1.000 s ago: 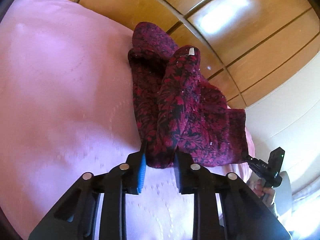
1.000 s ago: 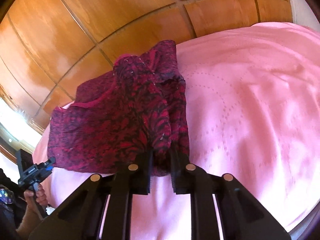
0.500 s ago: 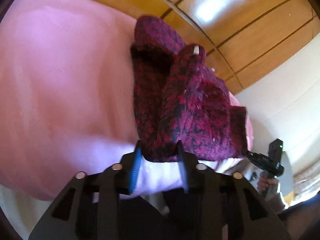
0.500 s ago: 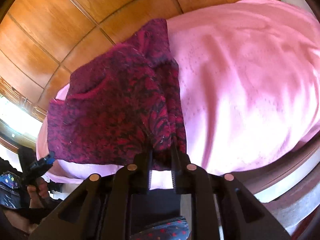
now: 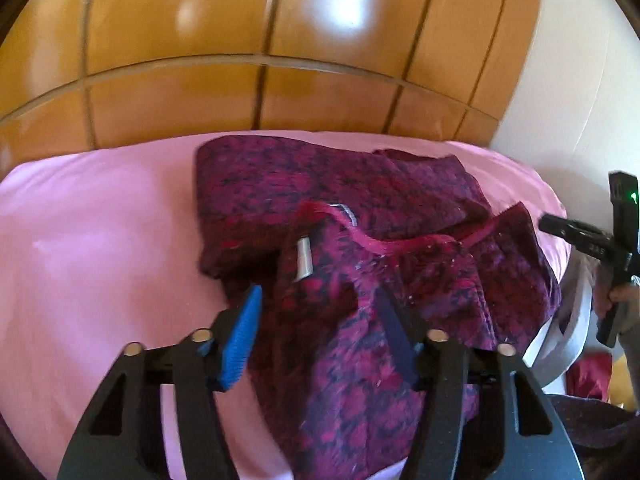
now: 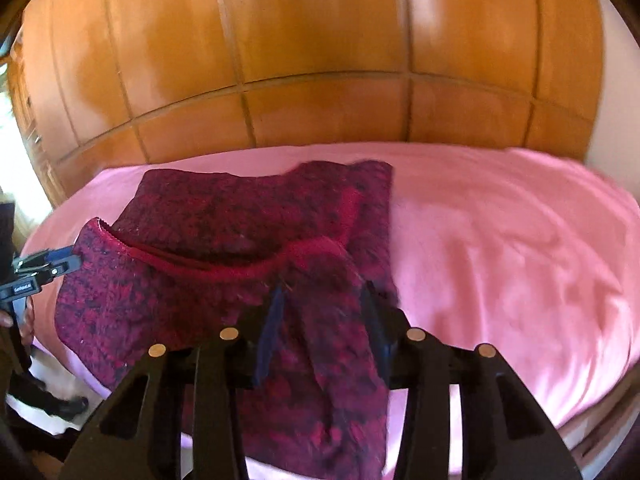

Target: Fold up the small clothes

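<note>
Dark red patterned garment [image 5: 360,240] is seen lying on the pink bedspread [image 5: 100,240], centre to right of the left wrist frame, centre-left of the right wrist frame, with wooden panelling [image 5: 280,60] behind. Partly folded: an upper layer with a bright red hem [image 6: 224,266] is draped over the lower layer, and a white label [image 5: 303,261] is exposed near frame centre. Left gripper [image 5: 320,344] is spread wide, jaws apart, cloth lying between them but not pinched. Right gripper [image 6: 324,328] likewise spread, fabric loose between the fingers, nothing clamped. Each gripper is also caught at the edge of the other's view. Judged: a fold has been laid down and both near corners have been let go. To finish this step well, both grippers should be backed out straight and low so no cloth is snagged on the pads. The top layer looks bunched lower right in the left view; it should be smoothed flat before the next fold. Near edge overhangs the bed slightly, so a re-grip at the hem corners is advised, with edges aligned first.
</note>
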